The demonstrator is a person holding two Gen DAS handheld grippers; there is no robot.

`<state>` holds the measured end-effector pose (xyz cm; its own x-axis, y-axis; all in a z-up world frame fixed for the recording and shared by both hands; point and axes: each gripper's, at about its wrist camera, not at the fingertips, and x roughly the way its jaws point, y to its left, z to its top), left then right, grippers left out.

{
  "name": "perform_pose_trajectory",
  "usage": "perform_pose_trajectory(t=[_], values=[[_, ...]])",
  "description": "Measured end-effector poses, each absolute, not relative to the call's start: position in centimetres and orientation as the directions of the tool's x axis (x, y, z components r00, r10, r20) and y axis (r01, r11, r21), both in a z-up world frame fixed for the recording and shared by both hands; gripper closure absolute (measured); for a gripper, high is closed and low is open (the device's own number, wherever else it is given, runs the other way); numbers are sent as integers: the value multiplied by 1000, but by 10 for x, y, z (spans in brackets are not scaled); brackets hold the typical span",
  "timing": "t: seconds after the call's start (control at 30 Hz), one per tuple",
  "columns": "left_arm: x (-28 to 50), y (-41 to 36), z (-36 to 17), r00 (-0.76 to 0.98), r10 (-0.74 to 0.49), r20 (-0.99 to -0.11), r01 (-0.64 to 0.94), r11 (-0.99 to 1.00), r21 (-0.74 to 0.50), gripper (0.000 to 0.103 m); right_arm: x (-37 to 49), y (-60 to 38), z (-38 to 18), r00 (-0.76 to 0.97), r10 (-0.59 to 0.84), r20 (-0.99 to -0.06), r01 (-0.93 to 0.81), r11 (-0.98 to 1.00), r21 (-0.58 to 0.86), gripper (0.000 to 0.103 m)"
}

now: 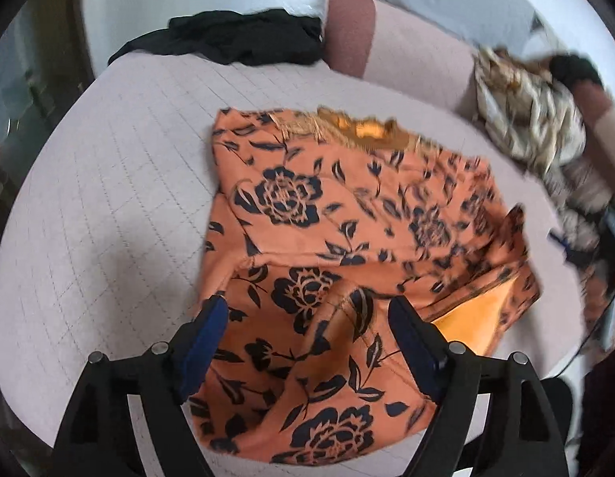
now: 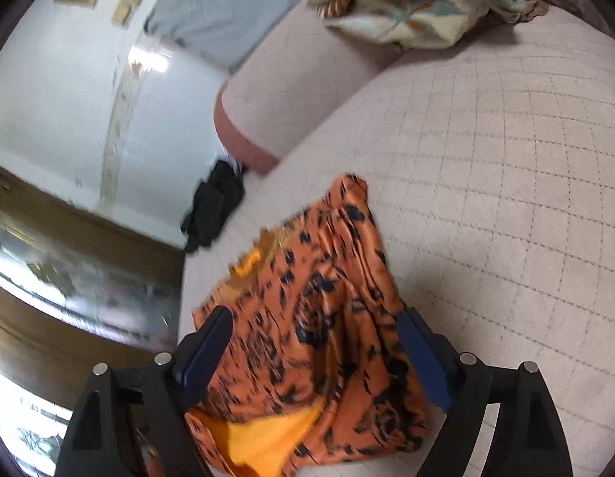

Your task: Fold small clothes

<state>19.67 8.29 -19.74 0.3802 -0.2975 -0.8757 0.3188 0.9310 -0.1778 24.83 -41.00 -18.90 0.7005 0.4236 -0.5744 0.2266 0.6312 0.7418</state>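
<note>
Orange floral garment (image 1: pixel 347 230) lies on the quilted pink bed (image 1: pixel 108 198), roughly at its middle, and every other thing here is placed from it. It looks folded over at least once: a plain orange lining (image 1: pixel 474 318) shows at one edge, and the shape is a compact, uneven block. The left gripper (image 1: pixel 307 310) hovers over its near edge with jaws wide and nothing pinched; the right gripper (image 2: pixel 315 338) likewise stands wide over the cloth, pads clear of it. I judge one fold just laid down, with smoothing or a further fold left. Beyond the garment lie a black garment (image 1: pixel 235 35) and a cream patterned heap (image 1: pixel 526 119), seemingly unfolded.
</note>
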Motion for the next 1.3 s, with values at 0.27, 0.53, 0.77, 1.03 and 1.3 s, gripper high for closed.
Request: perform_pose_trajectory(t=[0.27, 0.53, 0.77, 1.03, 1.3], values=[[196, 80, -220, 343, -292, -893, 331, 927, -176, 84, 311, -359, -199, 553, 312, -772, 249, 823, 511, 23], [195, 90, -200, 409, -345, -845, 329, 919, -216, 95, 319, -342, -211, 475, 175, -862, 242, 916, 319, 95], [240, 129, -151, 484, -416, -769, 246, 909, -337, 95, 306, -389, -161, 601, 254, -758, 256, 837, 484, 96], [394, 111, -139, 567, -384, -729, 153, 919, -365, 95, 405, -407, -152, 673, 250, -696, 315, 754, 576, 96], [473, 84, -252, 521, -183, -834, -3, 976, -217, 90, 482, -435, -244, 699, 310, -644, 410, 565, 716, 86]])
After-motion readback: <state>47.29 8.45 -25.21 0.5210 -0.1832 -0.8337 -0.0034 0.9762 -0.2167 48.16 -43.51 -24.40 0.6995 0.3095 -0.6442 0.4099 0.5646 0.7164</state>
